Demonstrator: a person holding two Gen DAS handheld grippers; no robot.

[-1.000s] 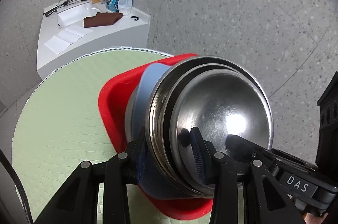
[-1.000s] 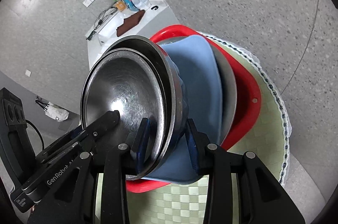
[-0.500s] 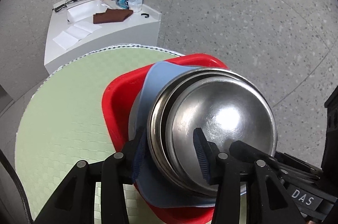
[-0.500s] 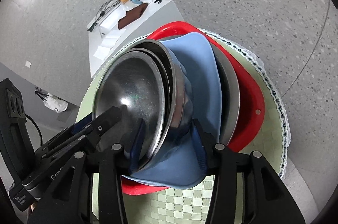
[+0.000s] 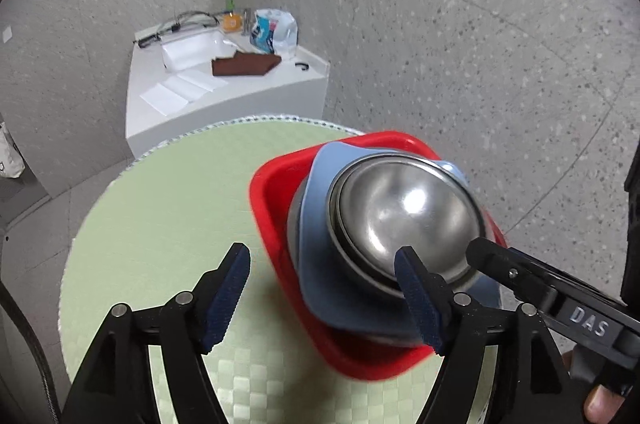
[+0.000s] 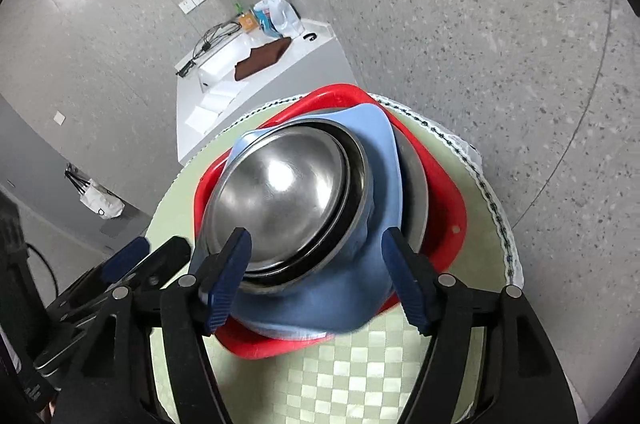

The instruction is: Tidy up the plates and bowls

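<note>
Now both grippers have their jaws apart, holding nothing. Steel bowls sit nested on a blue plate inside a red tray, near the far edge of the round green table. Left gripper hovers by the stack's near-left side; right gripper straddles its near rim.

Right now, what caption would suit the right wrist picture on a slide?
Open right tongs hover around nested steel bowls stacked on a blue plate and red plate.
</note>
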